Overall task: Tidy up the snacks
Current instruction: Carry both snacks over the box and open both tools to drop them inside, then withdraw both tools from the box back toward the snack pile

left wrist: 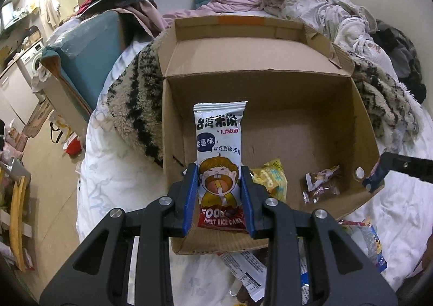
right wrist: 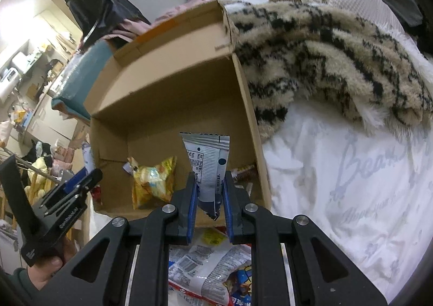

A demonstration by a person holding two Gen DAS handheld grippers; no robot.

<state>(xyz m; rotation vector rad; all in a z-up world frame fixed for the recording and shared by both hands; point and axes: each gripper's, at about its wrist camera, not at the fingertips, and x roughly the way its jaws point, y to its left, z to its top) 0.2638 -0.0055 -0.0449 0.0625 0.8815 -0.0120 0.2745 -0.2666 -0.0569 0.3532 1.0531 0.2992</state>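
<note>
Step in hand, as judged: carry both held packets over the cardboard box (left wrist: pixel 270 95) and release them inside; bring each packet clear of the near wall before the jaws part, so that it drops flat on the bare floor of the box and does not catch on the rim or fall back onto the loose wrappers (right wrist: pixel 208 265) on the white bedsheet (right wrist: pixel 338 198) in front; lower first, then release, since a light packet may flutter.

The left gripper (left wrist: pixel 219 192) is clamped on the rice cake packet (left wrist: pixel 219 149), which stands upright above the near end of the box; the right gripper (right wrist: pixel 209 198) is closed tight on a grey-backed snack packet (right wrist: pixel 207 168), also upright over the box. A yellow snack bag (right wrist: pixel 153 181) and a brown wrapped snack (left wrist: pixel 320 183) already lie inside.
</note>
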